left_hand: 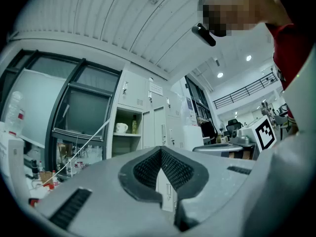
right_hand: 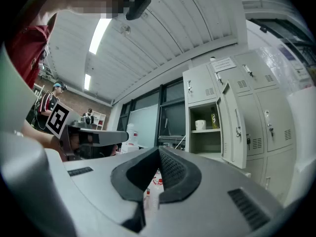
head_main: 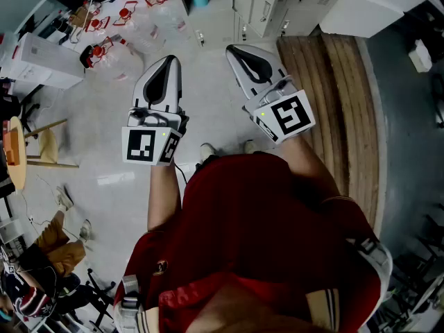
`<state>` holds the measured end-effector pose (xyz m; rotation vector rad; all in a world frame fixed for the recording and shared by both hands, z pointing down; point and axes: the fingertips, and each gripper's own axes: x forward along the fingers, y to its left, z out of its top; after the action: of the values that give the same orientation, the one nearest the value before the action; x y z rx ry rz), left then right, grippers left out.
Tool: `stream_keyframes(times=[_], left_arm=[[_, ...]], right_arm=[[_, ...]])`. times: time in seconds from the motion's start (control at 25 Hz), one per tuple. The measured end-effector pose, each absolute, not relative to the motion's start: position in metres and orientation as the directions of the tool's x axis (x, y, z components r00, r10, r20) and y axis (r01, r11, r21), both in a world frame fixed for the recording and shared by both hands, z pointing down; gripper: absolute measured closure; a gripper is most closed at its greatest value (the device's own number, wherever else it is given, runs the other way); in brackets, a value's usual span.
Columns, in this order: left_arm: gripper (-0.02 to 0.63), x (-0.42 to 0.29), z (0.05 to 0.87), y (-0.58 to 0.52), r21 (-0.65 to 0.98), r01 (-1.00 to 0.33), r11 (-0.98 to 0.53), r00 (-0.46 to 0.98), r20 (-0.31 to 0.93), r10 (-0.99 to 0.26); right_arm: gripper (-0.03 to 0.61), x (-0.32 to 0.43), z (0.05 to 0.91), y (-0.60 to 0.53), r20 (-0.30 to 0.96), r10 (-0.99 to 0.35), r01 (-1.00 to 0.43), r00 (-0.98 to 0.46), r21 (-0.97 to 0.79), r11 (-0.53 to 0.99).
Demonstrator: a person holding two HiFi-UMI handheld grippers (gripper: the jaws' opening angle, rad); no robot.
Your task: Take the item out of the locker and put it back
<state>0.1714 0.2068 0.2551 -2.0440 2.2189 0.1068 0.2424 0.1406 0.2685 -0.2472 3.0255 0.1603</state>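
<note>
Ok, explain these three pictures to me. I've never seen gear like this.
A person in a red shirt holds a pair of hand tongs in each hand. The head view looks down from a camera on the person's head and shows the left tongs and the right tongs. The two gripper views come from cameras riding on the tongs, looking along the jaws. Both pairs are shut and hold nothing. Ahead stands an open locker with a cup and a bottle on its shelf.
</note>
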Motion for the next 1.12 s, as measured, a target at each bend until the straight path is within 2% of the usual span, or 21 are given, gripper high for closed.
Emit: stream_keyframes(times=[0.68,0.72,0.84,1.12], left_arm=[[0.607,0.126,0.257,0.241,-0.005,-0.997,0.071,-0.069,-0.171,-0.983],[0.607,0.121,0.257,0.244,-0.003,-0.998,0.07,-0.069,-0.172,-0.983],[0.607,0.106,0.259,0.254,0.003,-0.998,0.067,-0.066,-0.173,-0.983],[0.607,0.079,0.268,0.266,-0.002,-0.999,0.041,-0.04,-0.159,-0.986]], right_arm=[[0.577,0.198,0.27,0.179,-0.105,-0.168,-0.179,-0.98,0.103,0.979],[0.568,0.193,0.27,0.182,-0.103,-0.17,-0.181,-0.98,0.103,0.978],[0.48,0.18,0.272,0.189,-0.091,-0.184,-0.194,-0.979,0.104,0.976],[0.417,0.154,0.286,0.199,-0.067,-0.227,-0.232,-0.971,0.075,0.97]])
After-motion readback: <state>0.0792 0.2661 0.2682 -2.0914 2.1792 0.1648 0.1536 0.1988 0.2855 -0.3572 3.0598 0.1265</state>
